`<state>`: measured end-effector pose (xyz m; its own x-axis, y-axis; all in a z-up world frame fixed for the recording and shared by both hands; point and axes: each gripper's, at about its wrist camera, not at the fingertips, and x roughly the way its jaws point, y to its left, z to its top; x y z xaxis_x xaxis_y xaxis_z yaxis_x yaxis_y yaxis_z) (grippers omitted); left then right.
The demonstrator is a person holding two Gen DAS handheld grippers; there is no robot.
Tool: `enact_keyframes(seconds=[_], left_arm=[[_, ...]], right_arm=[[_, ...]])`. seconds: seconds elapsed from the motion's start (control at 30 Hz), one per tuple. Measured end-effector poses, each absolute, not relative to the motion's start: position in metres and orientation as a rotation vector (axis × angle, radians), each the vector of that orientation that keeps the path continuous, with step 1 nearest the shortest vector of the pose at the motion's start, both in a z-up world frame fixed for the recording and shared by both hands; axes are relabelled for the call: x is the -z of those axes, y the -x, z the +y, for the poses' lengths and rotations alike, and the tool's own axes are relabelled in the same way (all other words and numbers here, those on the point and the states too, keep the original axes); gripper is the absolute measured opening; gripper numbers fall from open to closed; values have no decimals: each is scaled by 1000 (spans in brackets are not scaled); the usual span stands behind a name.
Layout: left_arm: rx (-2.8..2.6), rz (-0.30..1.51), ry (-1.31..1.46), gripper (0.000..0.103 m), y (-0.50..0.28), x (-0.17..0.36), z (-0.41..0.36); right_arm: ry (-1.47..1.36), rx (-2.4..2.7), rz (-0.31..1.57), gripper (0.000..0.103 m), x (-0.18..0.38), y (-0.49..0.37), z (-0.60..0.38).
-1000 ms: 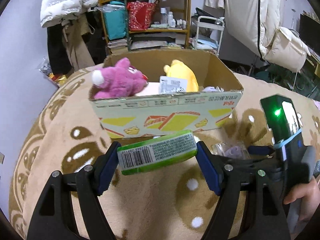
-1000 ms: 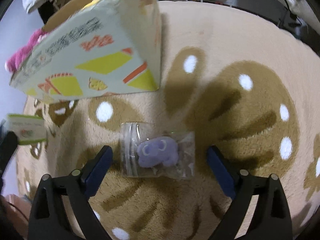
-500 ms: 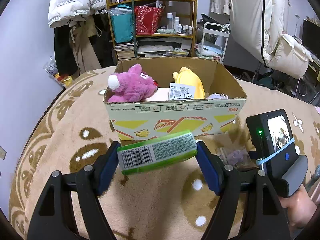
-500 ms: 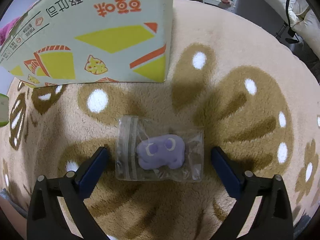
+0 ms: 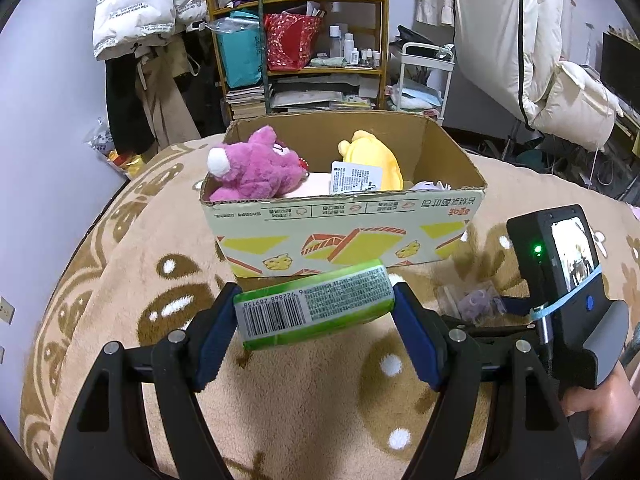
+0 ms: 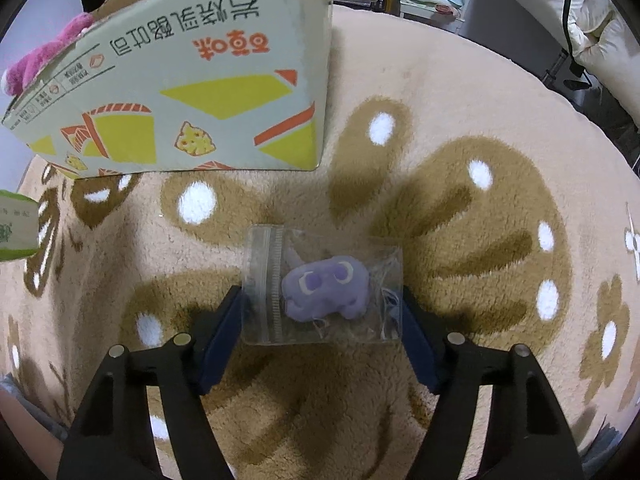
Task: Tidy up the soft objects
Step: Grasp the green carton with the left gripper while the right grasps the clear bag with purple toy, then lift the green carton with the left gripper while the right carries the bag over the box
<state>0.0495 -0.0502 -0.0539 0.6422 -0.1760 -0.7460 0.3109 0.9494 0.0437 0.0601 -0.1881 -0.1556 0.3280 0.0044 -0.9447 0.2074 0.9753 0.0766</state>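
My left gripper [image 5: 316, 300] is shut on a green soft pack [image 5: 312, 306] with a barcode, held above the rug in front of the cardboard box [image 5: 344, 216]. The pack's end shows at the left edge of the right wrist view [image 6: 16, 224]. My right gripper [image 6: 320, 296] points steeply down, its jaws closing. Its blue pads touch both side edges of a clear zip bag with a small purple plush [image 6: 324, 292] lying on the rug. That bag [image 5: 476, 302] also shows by the box's right corner. A pink plush [image 5: 252, 172] and a yellow plush [image 5: 372, 156] lie in the box.
The box [image 6: 180, 80] stands on a beige rug [image 6: 460, 120] with brown, white-dotted patterns. Behind it are a cluttered wooden shelf [image 5: 304, 52], hanging coats [image 5: 136, 8], a white trolley [image 5: 424, 76] and a padded white jacket [image 5: 520, 32]. A hand [image 5: 600, 412] holds the right gripper's handle.
The right gripper's jaws have narrowed from well outside the bag to its edges. The left wrist view has risen and shows more of the box's inside; the green pack stays gripped.
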Motion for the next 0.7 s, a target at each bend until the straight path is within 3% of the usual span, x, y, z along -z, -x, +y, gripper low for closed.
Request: enact_keyframes(seconds=[0.7], left_arm=[[267,795,-180,75,-47,49,-47]], right_arm=[[-333,39,1096,75,101,-39,-245]])
